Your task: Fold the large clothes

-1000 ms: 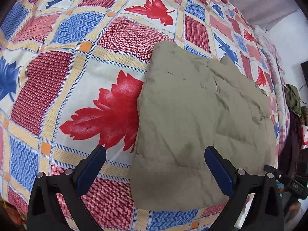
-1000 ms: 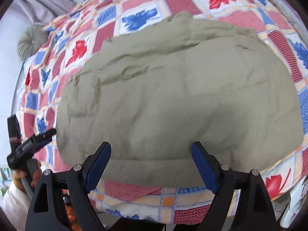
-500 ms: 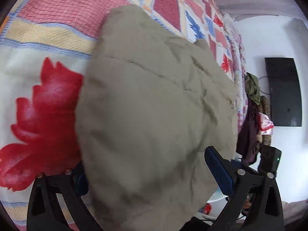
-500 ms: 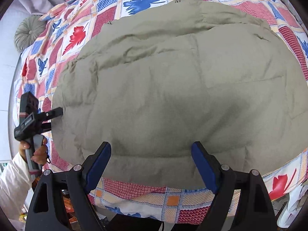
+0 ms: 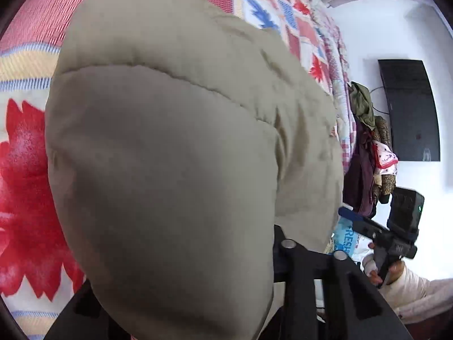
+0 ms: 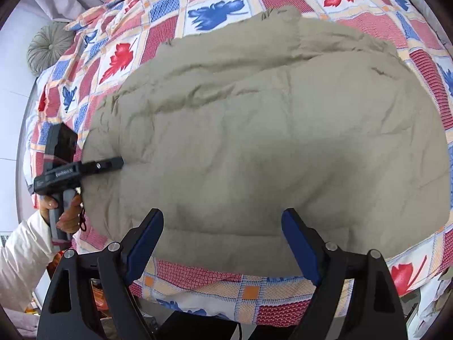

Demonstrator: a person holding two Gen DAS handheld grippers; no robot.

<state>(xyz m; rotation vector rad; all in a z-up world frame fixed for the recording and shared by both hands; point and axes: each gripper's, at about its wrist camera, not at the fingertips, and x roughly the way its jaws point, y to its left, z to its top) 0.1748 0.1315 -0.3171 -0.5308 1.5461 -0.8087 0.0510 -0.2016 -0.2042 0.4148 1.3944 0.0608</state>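
Two grippers work a padded khaki jacket (image 6: 269,147) spread on the leaf-patterned bedspread (image 6: 215,14). Low in the right wrist view, the right gripper (image 6: 223,243) hangs wide apart over its near hem. At mid-left, the left gripper (image 6: 119,163) is closing onto the jacket's edge.

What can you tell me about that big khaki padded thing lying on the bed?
The khaki padded garment looks like a quilted puffer coat: matte fabric, stitched seams dividing soft puffy panels, wrinkled near its far edge. It lies flat on the patchwork leaf-print bedspread, reaching close to the near edge of the bed. The left gripper is closing on its side edge, fabric bulging between the jaws. The right gripper hovers open over the near hem, apparently without pressing it.
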